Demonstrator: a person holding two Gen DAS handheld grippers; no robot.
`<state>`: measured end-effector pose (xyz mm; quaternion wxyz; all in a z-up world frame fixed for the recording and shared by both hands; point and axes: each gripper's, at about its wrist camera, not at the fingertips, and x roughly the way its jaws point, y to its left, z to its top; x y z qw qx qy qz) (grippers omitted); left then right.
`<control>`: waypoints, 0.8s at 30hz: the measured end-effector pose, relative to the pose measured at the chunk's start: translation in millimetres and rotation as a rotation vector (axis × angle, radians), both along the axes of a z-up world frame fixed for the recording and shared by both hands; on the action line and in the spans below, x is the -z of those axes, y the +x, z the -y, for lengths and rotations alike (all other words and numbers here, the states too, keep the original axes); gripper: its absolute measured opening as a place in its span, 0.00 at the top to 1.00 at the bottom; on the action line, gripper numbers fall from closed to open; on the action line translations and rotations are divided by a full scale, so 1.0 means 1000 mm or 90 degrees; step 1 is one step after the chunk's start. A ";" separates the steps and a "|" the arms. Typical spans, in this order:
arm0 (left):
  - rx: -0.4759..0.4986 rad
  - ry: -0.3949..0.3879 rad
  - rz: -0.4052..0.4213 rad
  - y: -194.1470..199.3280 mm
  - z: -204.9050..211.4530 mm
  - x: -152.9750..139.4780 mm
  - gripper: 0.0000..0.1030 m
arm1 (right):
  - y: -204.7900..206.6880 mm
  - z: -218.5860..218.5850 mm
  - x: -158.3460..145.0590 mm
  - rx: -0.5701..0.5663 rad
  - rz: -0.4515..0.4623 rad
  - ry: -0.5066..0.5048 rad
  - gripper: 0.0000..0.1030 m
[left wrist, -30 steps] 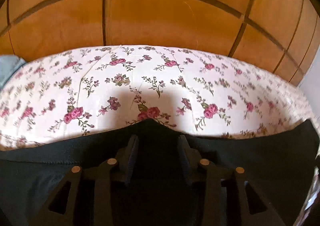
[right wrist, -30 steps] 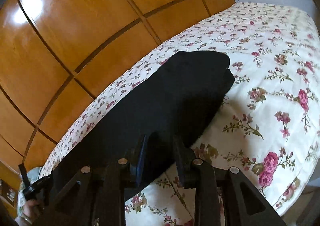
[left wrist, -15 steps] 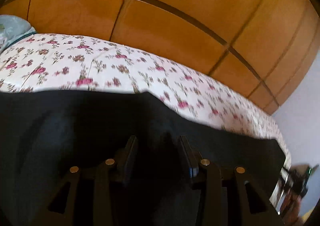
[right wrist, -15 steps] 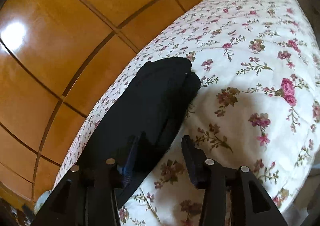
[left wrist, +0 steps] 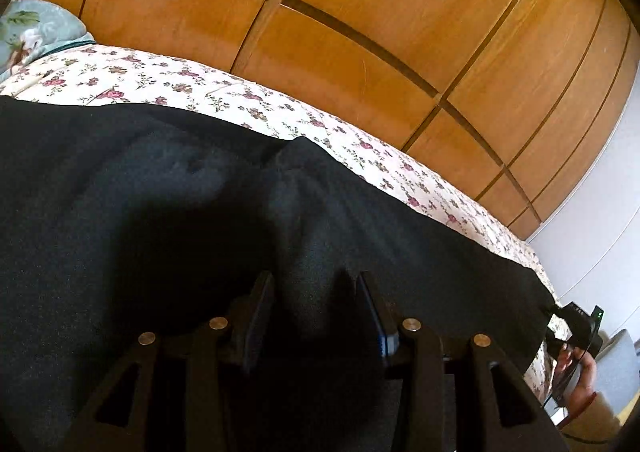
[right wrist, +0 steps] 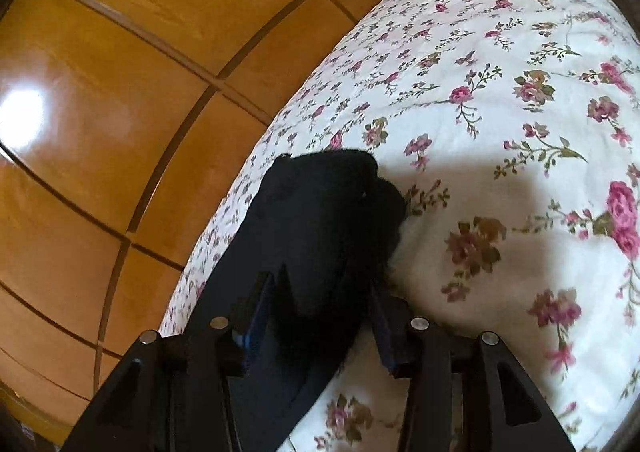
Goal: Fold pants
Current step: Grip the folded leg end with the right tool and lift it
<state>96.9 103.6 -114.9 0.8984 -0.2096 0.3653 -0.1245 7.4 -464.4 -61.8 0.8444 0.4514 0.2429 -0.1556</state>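
Observation:
Black pants lie stretched along a floral bedspread. My left gripper sits low over them, shut on a raised ridge of the cloth that runs away from between its fingers. In the right wrist view the doubled end of the pants rests on the bedspread. My right gripper stands open around that end, with the bunched cloth filling the gap between its jaws. At the pants' far right end in the left wrist view, a hand grips a black device.
A wooden panelled wardrobe runs close behind the bed, also in the right wrist view. A pale blue pillow lies at the bed's far left. Bare bedspread stretches right of the pants' end. A pale wall stands at the right.
The left view swung right along the pants, and black cloth now fills most of it. The right gripper's jaws widened, its wrist rolled, and the pants' end now lies between them.

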 end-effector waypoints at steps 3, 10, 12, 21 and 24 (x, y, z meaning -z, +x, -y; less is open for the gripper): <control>0.001 -0.003 0.003 0.000 0.000 0.001 0.57 | 0.002 0.003 0.001 0.007 -0.004 0.008 0.59; 0.004 -0.034 0.009 -0.003 -0.007 0.002 0.57 | -0.003 0.013 0.005 -0.003 -0.004 0.038 0.82; 0.004 -0.036 0.010 -0.004 -0.007 0.001 0.57 | -0.006 0.010 -0.001 0.006 0.002 0.040 0.84; 0.006 -0.050 0.014 -0.006 -0.011 0.002 0.57 | -0.002 -0.046 -0.089 -0.043 0.045 -0.120 0.85; 0.006 -0.055 0.015 -0.006 -0.011 0.002 0.57 | 0.000 -0.077 -0.121 -0.078 0.077 -0.178 0.85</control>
